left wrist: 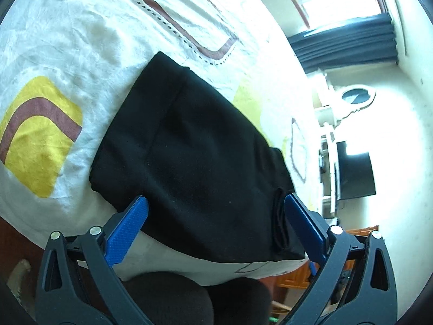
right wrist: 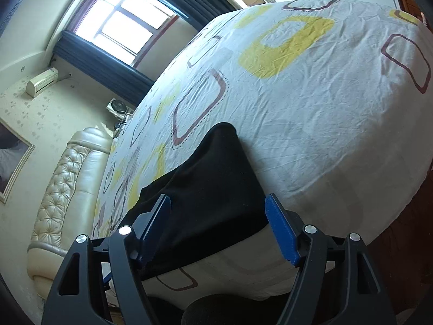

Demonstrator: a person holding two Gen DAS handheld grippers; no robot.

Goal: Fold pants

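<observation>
Pants (right wrist: 205, 189) near edge hidden behind left finger of right gripper (right wrist: 217, 211).

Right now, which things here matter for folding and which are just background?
Job: folded black fabric pants; white bedsheet with yellow and maroon shapes; left gripper, right gripper, both open.
Background: cream tufted headboard; window; dark pleated curtain.

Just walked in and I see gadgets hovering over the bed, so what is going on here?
A person is folding pants with a handheld claw in each hand. The black fabric pants lie folded into a compact stack near the edge of the white bedsheet with yellow and brown rounded squares. The left claw and the right claw both stand open above the pants, and neither grips the fabric. The fold looks largely done.
</observation>
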